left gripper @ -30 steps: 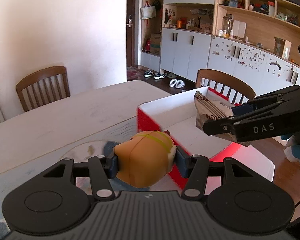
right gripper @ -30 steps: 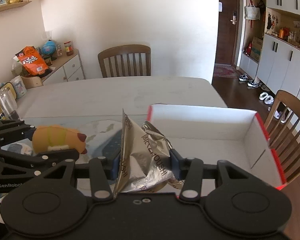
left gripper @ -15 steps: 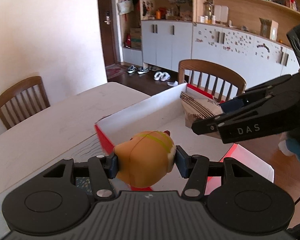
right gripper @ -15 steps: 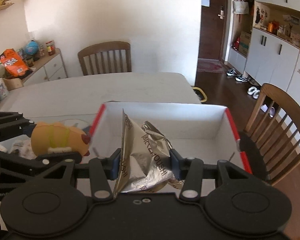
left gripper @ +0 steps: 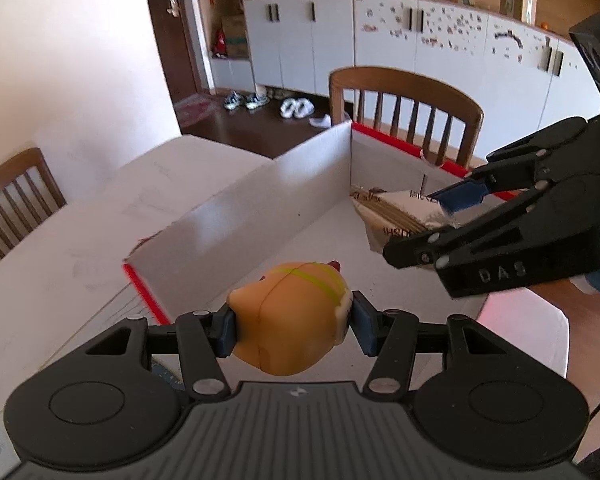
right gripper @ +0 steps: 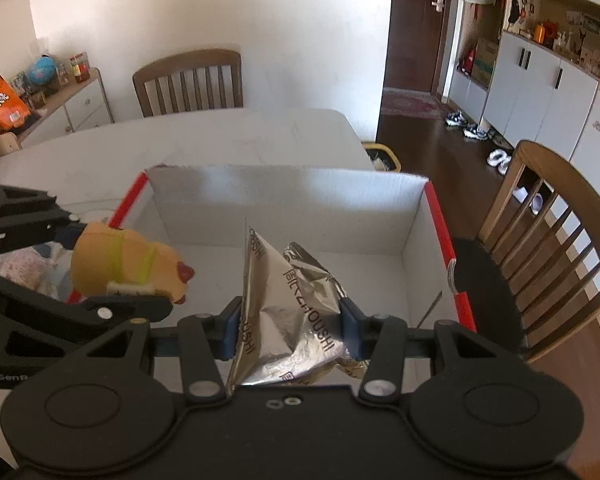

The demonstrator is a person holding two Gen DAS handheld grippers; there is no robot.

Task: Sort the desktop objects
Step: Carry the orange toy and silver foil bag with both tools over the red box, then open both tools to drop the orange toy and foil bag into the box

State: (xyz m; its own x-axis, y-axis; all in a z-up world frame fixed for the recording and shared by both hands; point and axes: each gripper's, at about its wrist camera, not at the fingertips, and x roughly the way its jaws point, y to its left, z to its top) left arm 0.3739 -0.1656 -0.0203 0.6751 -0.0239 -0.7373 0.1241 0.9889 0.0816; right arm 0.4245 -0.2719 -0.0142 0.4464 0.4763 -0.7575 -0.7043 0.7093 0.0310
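Gripping: left hand-held gripper (left gripper: pixel 292 322) clamps toy (left gripper: pixel 290 316) | right hand-held gripper (right gripper: pixel 290 330) pinches foil packet (right gripper: pixel 288 316) | globe (right gripper: pixel 43 70) right view only

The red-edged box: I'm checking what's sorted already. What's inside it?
The red-edged box shows only bare white floor. The silver packet and the hot-dog toy hang above it, each clamped in a claw, and cover part of the floor.

left tool (left gripper: pixel 294 326): black, blue pads, silver screws | right tool (right gripper: pixel 290 330): same, "DAS" lettering
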